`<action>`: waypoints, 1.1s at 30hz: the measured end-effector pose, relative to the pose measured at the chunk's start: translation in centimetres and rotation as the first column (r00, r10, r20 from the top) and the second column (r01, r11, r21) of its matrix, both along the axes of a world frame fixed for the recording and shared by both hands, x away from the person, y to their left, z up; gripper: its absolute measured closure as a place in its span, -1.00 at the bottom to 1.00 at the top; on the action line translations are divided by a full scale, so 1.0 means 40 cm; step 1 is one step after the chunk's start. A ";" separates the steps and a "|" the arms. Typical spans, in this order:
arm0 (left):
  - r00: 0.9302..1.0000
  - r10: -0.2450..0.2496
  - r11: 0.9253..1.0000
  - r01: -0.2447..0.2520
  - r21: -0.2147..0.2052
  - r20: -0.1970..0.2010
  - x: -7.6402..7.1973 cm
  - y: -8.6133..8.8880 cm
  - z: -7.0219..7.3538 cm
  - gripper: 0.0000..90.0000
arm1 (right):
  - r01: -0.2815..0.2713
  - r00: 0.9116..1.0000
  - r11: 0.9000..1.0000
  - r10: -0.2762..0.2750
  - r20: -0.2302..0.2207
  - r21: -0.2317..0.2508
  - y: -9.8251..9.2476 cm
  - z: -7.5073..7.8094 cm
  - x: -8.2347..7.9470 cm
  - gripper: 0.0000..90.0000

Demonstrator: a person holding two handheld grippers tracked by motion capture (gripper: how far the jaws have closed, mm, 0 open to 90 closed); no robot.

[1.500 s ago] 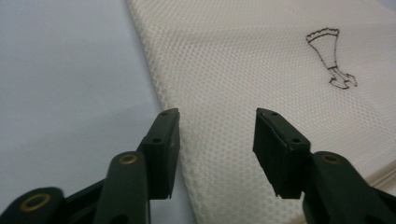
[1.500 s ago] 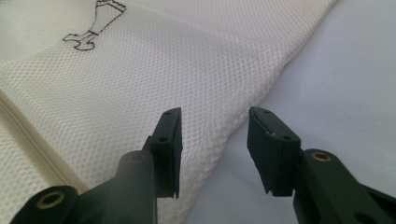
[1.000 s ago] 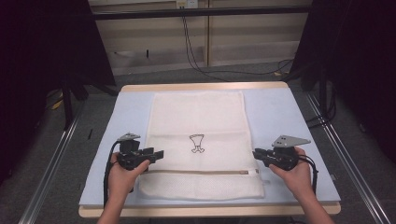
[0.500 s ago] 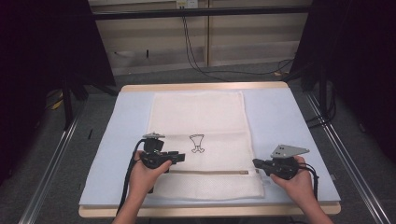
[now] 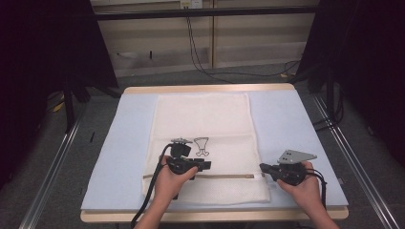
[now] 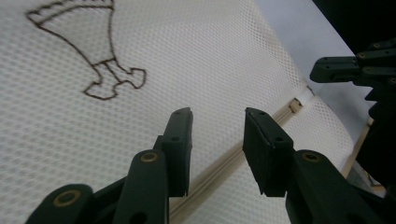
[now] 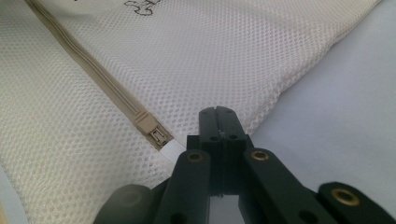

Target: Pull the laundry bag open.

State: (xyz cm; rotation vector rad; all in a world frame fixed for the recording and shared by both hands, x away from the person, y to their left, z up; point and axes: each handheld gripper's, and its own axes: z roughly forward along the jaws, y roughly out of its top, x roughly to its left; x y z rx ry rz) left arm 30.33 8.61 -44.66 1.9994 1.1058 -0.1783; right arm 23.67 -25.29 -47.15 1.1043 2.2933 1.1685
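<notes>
Right gripper (image 7: pixel 218 112), jaws closed on nothing, is nearing the mesh bag's (image 5: pixel 205 119) zipper slider (image 7: pixel 158 136); gripping its white tab squarely looks wise, while the left gripper (image 6: pixel 217 140) is hovering open over the zipper.

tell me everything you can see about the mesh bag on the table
The mesh bag is a cream, rectangular net pouch lying flat on the pale blue table cover. A dark outline drawing sits near its middle. A beige zipper runs across its near part, closed, its slider at the right end with a white tab. The left gripper hovers open over the zipper; the right gripper is shut at the bag's right edge.
</notes>
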 end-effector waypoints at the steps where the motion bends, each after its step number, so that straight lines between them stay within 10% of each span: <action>1: 1.000 -0.001 1.000 0.001 -0.002 -0.004 -0.001 -0.009 0.000 0.39 | 0.002 1.000 1.000 -0.002 0.003 -0.002 -0.001 0.000 0.000 1.00; 16: 0.996 -0.071 0.997 0.069 -0.034 -0.063 -0.009 -0.131 -0.019 0.46 | -0.012 1.000 1.000 0.012 0.007 0.001 0.012 -0.001 -0.007 1.00; 33: 0.974 -0.124 0.992 0.119 -0.042 -0.191 -0.014 -0.247 -0.062 0.61 | -0.035 0.999 0.999 0.034 -0.036 -0.024 0.022 -0.022 -0.009 1.00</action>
